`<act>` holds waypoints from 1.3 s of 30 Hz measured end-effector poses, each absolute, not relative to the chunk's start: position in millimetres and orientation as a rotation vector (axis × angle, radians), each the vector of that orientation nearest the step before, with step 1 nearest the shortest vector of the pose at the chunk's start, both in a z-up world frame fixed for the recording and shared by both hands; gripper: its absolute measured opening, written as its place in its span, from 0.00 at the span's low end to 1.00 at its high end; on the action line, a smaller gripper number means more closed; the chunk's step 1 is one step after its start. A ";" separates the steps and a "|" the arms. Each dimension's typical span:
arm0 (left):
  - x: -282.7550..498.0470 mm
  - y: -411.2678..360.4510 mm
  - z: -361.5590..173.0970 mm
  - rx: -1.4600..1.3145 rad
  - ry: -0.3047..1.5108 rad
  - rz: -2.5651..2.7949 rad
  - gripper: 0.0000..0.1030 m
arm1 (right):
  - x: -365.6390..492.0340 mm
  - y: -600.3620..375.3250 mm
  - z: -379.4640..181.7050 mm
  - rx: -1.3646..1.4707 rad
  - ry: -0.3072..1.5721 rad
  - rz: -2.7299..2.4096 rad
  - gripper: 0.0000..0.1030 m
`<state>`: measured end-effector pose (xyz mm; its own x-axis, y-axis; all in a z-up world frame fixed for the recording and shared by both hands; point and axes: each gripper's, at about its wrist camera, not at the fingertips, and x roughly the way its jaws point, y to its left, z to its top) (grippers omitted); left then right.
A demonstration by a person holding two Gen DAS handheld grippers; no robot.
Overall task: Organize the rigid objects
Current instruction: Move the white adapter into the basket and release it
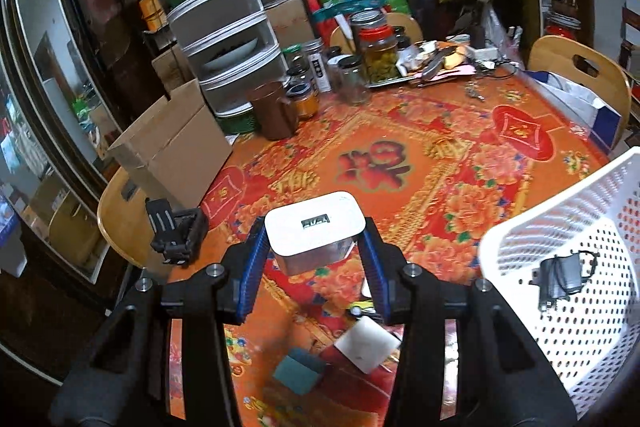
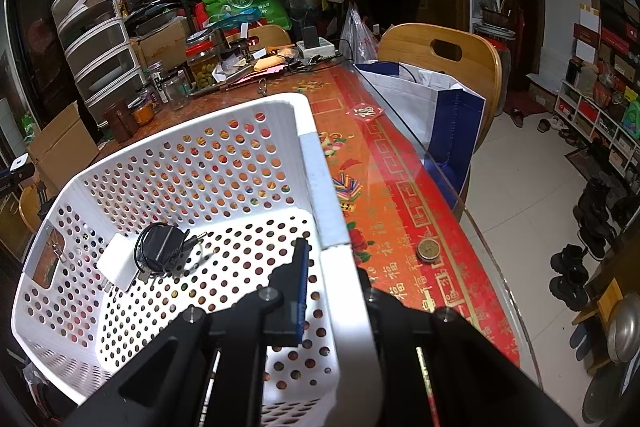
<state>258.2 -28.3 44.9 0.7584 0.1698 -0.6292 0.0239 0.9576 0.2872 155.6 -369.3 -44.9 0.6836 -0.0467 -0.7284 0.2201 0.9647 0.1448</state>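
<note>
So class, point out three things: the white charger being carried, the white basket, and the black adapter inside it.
white charger (image 1: 314,223), left wrist view, top face.
white basket (image 2: 320,167), right wrist view, right rim.
black adapter (image 2: 160,247), right wrist view, body.

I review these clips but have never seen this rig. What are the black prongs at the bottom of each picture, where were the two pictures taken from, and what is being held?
The prongs are hand-held two-finger grippers, one per hand, each carrying a fisheye camera looking along its fingers. In the left wrist view, the left gripper clamps a white charger above the red patterned table; a white block and a green block lie below. In the right wrist view, the right gripper pinches the white basket wall. Inside lies a black adapter.
</note>
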 end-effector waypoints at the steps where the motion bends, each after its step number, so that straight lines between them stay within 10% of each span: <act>1: 255.2 -32.2 46.5 0.291 0.705 0.075 0.41 | 155.4 -368.9 -44.8 0.229 0.806 -0.151 0.08; 25: 194.1 -175.4 34.6 0.464 0.736 -0.192 0.41 | 158.6 -364.9 -43.5 0.233 0.801 -0.145 0.08; 39: 221.6 -243.4 -54.0 0.695 1.152 -0.401 0.41 | 162.8 -364.3 -45.4 0.245 0.801 -0.129 0.08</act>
